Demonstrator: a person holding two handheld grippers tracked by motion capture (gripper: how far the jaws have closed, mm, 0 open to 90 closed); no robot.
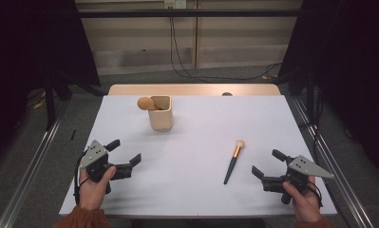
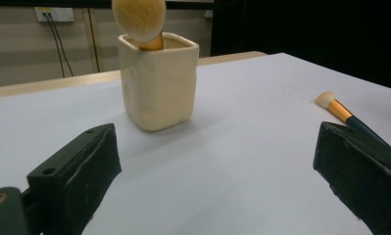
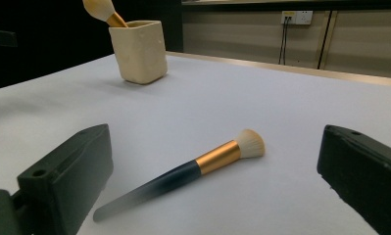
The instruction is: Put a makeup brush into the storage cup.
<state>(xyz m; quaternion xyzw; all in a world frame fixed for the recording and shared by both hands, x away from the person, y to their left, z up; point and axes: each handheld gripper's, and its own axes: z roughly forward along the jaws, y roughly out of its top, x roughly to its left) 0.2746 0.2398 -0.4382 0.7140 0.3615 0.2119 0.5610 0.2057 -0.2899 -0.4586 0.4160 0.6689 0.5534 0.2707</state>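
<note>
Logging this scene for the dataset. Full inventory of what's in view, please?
cup: 1, cream, upright at the far left of the table
brush in cup: 1, tan bristles with a gold band, head sticking out over the cup's left rim
loose brush: 1, dark handle, gold band, pale bristles, lying flat right of centre, bristles pointing away from the person
table: 1, white top with a wooden far edge
wall socket: 1, pale, on the back wall with black cables hanging down
left gripper: 1, black, open, near left of table
right gripper: 1, black, open, near right, beside the loose brush
hands: 2, one holding each gripper, orange sleeves
</note>
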